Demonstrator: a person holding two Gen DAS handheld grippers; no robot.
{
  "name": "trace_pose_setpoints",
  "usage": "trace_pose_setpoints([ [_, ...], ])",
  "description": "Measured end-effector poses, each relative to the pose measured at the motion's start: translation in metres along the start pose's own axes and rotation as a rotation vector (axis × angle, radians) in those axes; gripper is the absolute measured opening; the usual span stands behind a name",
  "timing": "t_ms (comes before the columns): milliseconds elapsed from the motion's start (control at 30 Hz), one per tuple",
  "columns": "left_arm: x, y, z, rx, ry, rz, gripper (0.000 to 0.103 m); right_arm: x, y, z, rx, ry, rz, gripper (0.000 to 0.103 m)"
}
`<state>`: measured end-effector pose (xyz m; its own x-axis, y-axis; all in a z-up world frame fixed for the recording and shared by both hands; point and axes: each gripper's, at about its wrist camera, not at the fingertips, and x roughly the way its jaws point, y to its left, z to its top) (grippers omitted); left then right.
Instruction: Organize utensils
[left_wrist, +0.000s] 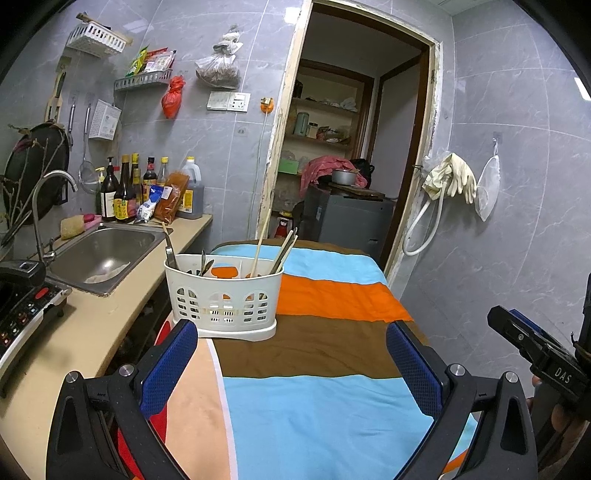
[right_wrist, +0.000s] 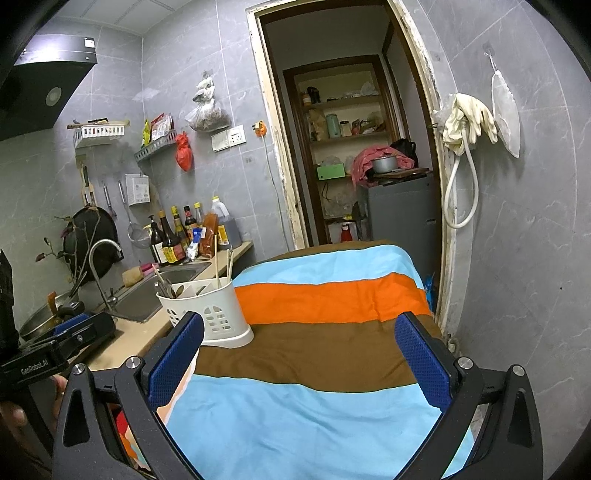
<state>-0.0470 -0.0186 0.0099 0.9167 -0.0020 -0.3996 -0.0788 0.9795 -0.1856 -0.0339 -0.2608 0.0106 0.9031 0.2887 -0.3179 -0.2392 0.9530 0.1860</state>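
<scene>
A white slotted utensil caddy (left_wrist: 223, 295) stands on the striped cloth of the table (left_wrist: 332, 406), at its left edge. It holds chopsticks (left_wrist: 260, 242), metal spoons (left_wrist: 205, 264) and an orange-handled tool (left_wrist: 225, 272). My left gripper (left_wrist: 291, 363) is open and empty, low over the cloth, just in front of the caddy. My right gripper (right_wrist: 299, 363) is open and empty too, to the right of the caddy (right_wrist: 214, 312). Each gripper shows at the edge of the other's view.
A counter with a steel sink (left_wrist: 103, 254), a tap (left_wrist: 48, 206) and sauce bottles (left_wrist: 125, 192) runs along the left. An induction cooker (left_wrist: 22, 310) sits at the near left. An open doorway (left_wrist: 347, 147) lies behind the table, a tiled wall with hanging gloves (left_wrist: 454, 179) to the right.
</scene>
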Motion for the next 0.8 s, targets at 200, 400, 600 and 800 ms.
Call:
trace_pose_setpoints([
  [200,-0.001,0.001,-0.002,-0.004,-0.005,-0.02,0.103,0.001,0.005,-0.004,0.003,0.012,0.001,0.101],
  [400,0.002,0.001,-0.002,-0.002,0.0,-0.02,0.103,0.0,0.008,-0.005,0.005,0.018,0.004,0.101],
  [600,0.0,0.003,-0.002,-0.004,0.002,-0.021,0.103,0.002,0.004,-0.003,0.006,0.022,0.006,0.101],
  [800,0.01,0.003,-0.002,-0.011,0.026,-0.009,0.103,0.004,0.006,-0.006,0.009,0.029,0.005,0.101],
])
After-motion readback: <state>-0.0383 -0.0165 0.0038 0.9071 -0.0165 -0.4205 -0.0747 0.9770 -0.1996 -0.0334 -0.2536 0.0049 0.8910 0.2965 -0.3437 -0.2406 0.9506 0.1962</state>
